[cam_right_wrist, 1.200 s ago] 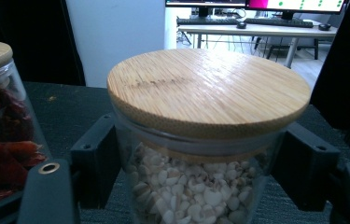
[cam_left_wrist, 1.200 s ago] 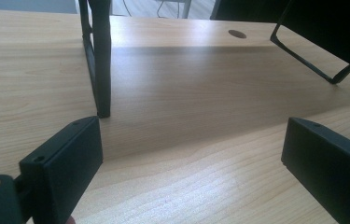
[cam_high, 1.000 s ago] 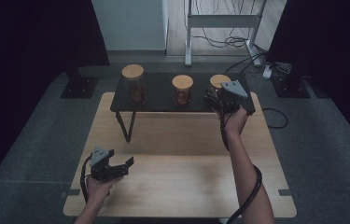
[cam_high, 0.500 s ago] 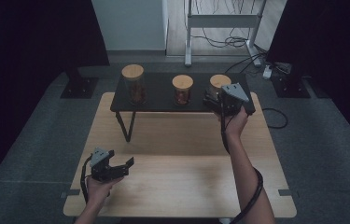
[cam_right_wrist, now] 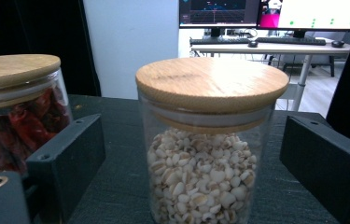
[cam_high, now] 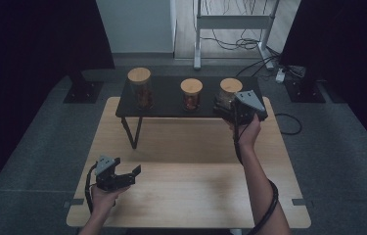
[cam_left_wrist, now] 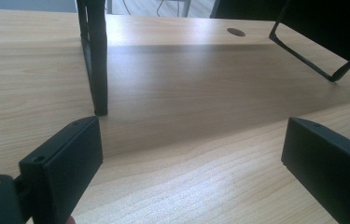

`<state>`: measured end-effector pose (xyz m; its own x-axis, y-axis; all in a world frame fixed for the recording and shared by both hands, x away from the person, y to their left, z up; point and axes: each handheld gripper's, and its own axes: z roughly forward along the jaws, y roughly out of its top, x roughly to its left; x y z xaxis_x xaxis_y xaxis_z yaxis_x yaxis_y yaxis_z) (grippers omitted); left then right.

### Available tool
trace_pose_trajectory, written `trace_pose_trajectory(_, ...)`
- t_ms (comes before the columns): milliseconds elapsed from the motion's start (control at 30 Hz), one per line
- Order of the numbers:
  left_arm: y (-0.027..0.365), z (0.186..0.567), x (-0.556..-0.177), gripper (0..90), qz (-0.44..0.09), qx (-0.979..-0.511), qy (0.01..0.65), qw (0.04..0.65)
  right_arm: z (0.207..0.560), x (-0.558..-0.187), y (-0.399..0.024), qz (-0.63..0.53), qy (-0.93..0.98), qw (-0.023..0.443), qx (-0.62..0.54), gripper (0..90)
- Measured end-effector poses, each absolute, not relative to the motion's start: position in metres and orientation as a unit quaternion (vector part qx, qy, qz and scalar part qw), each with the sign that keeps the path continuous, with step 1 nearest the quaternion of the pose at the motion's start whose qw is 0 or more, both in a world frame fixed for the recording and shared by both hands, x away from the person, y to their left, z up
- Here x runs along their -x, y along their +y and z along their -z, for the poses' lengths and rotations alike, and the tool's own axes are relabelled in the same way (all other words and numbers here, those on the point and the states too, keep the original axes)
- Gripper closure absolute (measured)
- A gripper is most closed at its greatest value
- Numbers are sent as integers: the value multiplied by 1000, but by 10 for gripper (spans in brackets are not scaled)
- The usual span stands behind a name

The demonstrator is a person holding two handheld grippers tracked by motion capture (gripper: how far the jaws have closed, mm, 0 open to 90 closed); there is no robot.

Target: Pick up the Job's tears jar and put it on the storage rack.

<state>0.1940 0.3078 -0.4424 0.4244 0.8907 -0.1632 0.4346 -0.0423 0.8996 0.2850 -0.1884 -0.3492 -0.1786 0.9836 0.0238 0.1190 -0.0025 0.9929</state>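
The right gripper (cam_high: 224, 108) is raised to the height of the low black shelf (cam_high: 166, 108) and aimed level at the clear glass jar of pale grains with a round wooden lid (cam_right_wrist: 208, 144), its jaws having just been opening; they now stand wide, one on each side of the jar, with a visible gap between each pad and the glass, so nothing is gripped. That level approach suits a jar taken by its body below the lid, and the spread looks set to clear its width. The jar stands upright straight ahead of the jaws, at the end of the shelf nearest this gripper; just beyond its left jaw stands a second glass jar holding red dried chillies (cam_right_wrist: 14, 123), close enough that the pad has to slip between the two. Farther along the shelf is a third wooden-lidded glass jar (cam_high: 140, 87). The left gripper (cam_high: 125, 175) idles low over the light wooden tabletop (cam_high: 195, 188), well apart, jaws spread and empty, apparently kept out of the way
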Motion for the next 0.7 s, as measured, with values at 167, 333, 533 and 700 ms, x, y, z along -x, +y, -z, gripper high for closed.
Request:
trace_pose_trajectory(167,308,442,-194,48,-231,-684,484,495,350,-282,-187,-513,570,421,-484,59)
trace_pose_trajectory(333,307,442,-193,48,-232,-683,483,496,351,-277,-187,-510,570,424,-485,55)
trace_pose_trajectory(533,307,443,-193,48,-230,-683,484,496,355,-266,-190,-512,569,428,-480,51)
trace_pose_trajectory(700,307,443,-193,48,-230,-683,484,496,359,-255,-193,-520,568,425,-476,52)
